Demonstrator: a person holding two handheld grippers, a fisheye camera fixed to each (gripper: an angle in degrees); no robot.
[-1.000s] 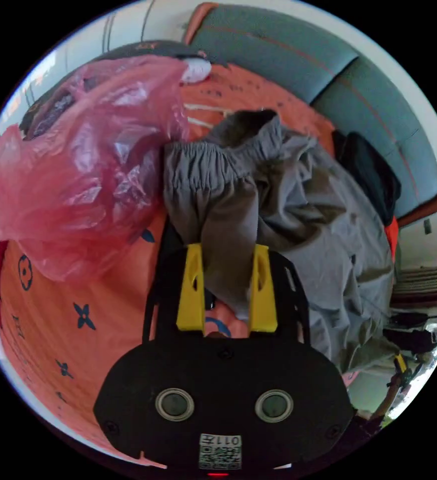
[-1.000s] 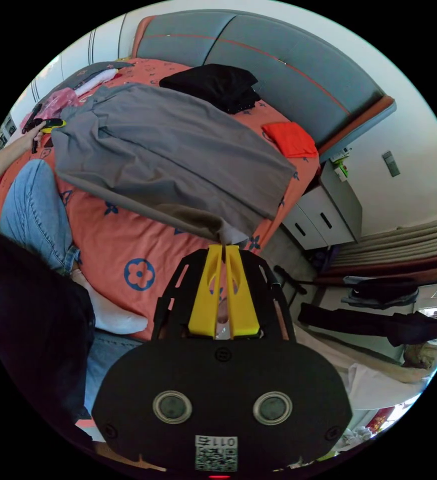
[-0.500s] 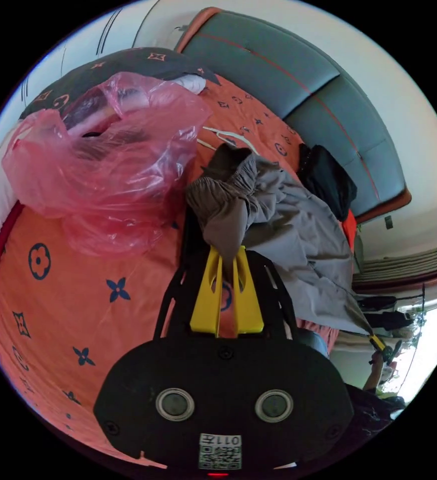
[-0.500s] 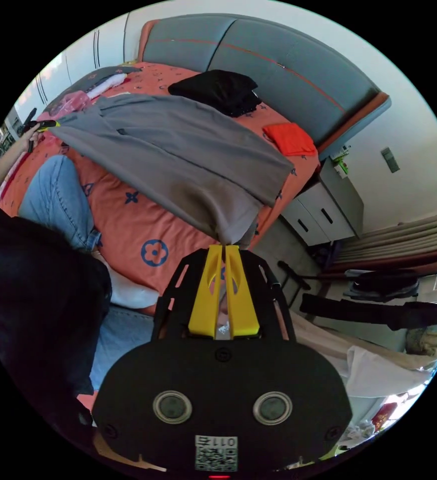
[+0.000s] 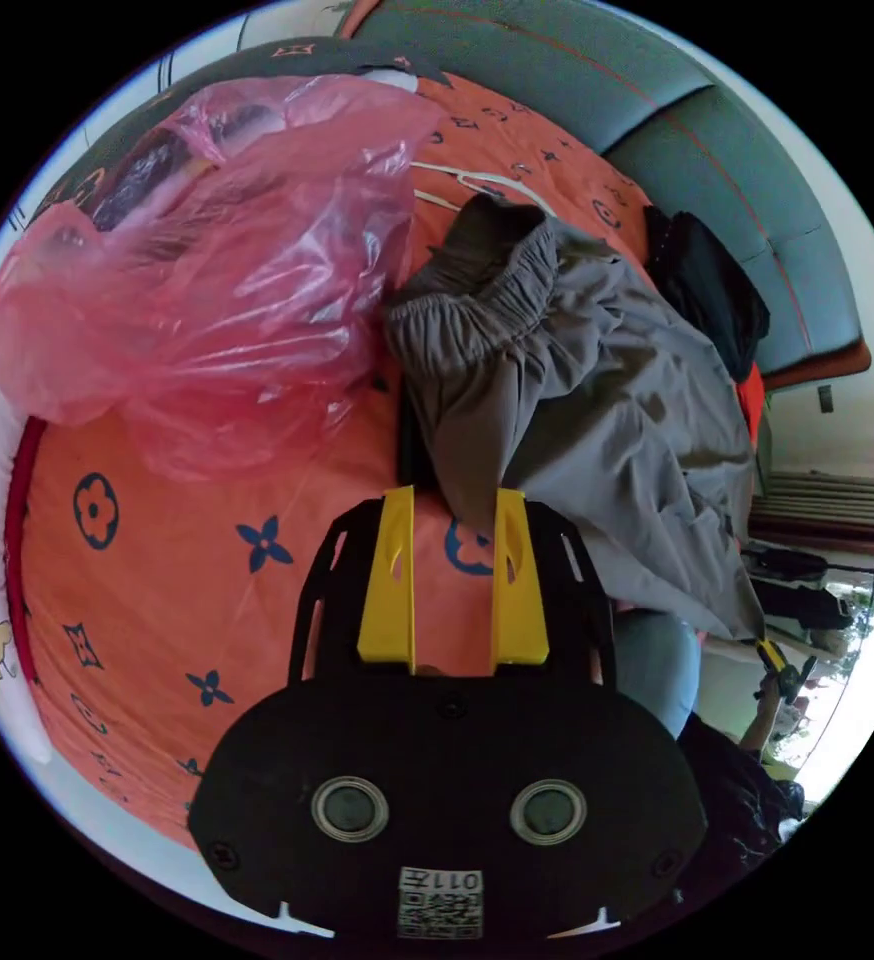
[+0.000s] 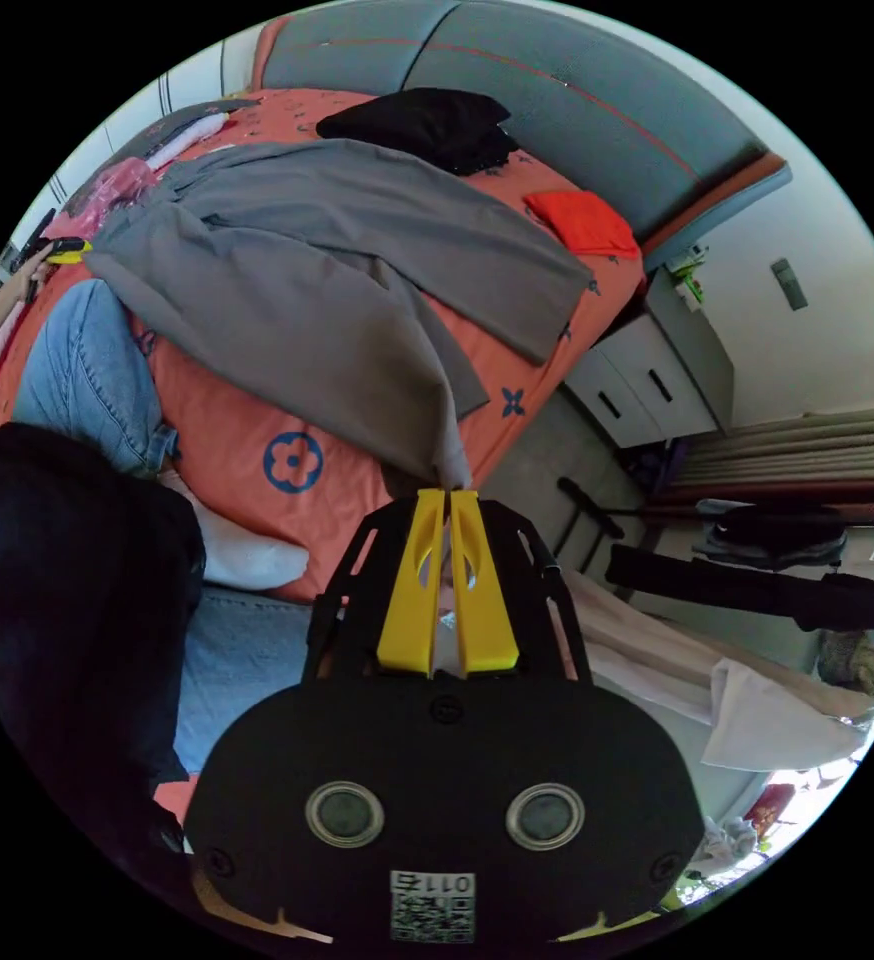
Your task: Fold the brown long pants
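The brown long pants (image 6: pixel 337 260) lie spread across the orange bed (image 6: pixel 297 470). In the left gripper view their gathered waistband (image 5: pixel 477 300) is bunched just beyond my left gripper (image 5: pixel 454 495). That gripper is open, and a corner of the cloth hangs loose between its jaw tips. My right gripper (image 6: pixel 447 495) is shut on the end of a pant leg, holding it stretched off the bed's edge. The left gripper (image 6: pixel 62 250) also shows far off in the right gripper view, and the right gripper (image 5: pixel 777 665) shows small in the left gripper view.
A pink plastic bag (image 5: pixel 207 250) lies against the waistband. A black garment (image 6: pixel 417 120) and a folded red one (image 6: pixel 582 220) lie by the grey headboard (image 6: pixel 577 90). A person's knee in jeans (image 6: pixel 77 370) rests on the bed. A white nightstand (image 6: pixel 647 370) stands beside it.
My left gripper, shut on the waistband cloth half a second ago, has opened and the cloth has dropped. The right gripper stays shut on the leg end.
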